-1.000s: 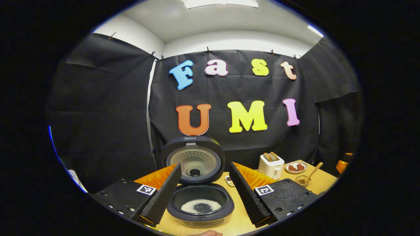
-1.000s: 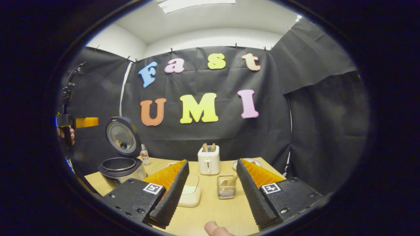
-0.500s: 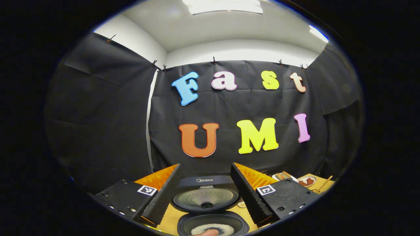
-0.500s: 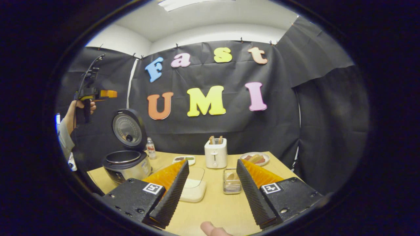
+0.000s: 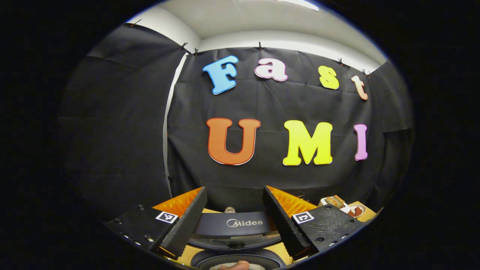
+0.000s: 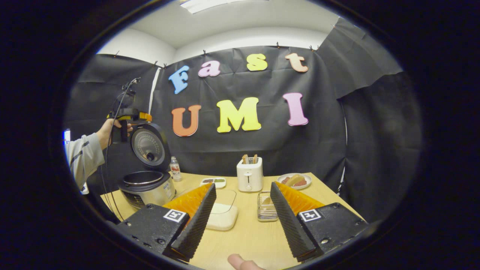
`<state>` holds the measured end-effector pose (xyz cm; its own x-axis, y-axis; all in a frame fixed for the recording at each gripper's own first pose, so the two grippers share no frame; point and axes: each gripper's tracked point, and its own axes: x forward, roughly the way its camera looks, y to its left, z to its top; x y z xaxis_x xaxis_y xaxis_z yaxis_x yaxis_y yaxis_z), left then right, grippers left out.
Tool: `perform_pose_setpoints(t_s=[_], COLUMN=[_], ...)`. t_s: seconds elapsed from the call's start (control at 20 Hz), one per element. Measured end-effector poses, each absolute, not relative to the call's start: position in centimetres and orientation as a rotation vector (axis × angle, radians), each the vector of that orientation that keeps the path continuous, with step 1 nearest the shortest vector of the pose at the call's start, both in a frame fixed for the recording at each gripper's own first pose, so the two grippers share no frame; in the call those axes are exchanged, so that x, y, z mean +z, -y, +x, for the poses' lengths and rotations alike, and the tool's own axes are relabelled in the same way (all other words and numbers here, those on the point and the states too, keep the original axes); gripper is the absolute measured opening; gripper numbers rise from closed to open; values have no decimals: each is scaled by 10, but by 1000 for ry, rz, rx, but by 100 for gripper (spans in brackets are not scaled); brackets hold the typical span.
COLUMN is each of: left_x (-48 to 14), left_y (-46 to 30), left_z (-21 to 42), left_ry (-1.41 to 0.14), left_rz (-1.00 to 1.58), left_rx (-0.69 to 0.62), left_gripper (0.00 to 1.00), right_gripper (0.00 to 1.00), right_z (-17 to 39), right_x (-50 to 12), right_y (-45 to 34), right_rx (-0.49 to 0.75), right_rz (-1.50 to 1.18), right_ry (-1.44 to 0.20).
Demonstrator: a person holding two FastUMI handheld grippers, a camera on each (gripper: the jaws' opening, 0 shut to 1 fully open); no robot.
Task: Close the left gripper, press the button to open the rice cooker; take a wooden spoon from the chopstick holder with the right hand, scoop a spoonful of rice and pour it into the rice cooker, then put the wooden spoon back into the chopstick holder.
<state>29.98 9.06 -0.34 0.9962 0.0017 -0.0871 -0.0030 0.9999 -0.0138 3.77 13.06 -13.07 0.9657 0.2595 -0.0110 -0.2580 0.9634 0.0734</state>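
In the left gripper view: left tool spread wide, holding nothing, raised above the top edge of the rice cooker lid; lid standing open, rim of the rice cooker at the bottom with white rice inside; a fingertip at the lower edge; plate of food on the bench far right. In the right gripper view: right tool spread wide, empty, low over the wooden bench; chopstick holder between the fingers, wooden spoon upright in it; white lidded container just beside the left finger; toaster behind; open cooker far left, a sleeved hand holding the other tool at the lid's top; small bottle beside the cooker.
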Motion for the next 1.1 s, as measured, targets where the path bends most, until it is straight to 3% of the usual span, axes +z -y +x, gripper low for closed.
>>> perform_pose_setpoints(t_s=[0.05, 0.1, 0.2, 0.25, 0.45, 0.8, 1.1], left_x=[-1, 2, -3, -4, -9, -30, -68], left_y=[-91, -92, -96, -95, -91, -84, -71], left_z=[299, 300, 299, 295, 273, 221, 174], left_ry=[-63, -75, -112, -130, -167, -218, -308], left_rz=[2, -8, -19, -17, -7, -5, 10], left_rx=[-3, -7, 14, 20, 37, 42, 19], left_gripper=[83, 98, 98, 100, 100, 100, 94], right_gripper=[94, 90, 94, 90, 94, 94, 90], right_z=[38, 38, 33, 30, 15, -19, -36], right_x=[-131, -130, -127, -124, -113, -92, -89], right_y=[-126, -123, -124, -122, -118, -112, -116], right_rx=[247, 236, 241, 237, 239, 229, 246], right_rz=[70, 69, 72, 74, 80, 67, 60], right_ry=[-19, -16, -10, -2, 29, 65, 61])
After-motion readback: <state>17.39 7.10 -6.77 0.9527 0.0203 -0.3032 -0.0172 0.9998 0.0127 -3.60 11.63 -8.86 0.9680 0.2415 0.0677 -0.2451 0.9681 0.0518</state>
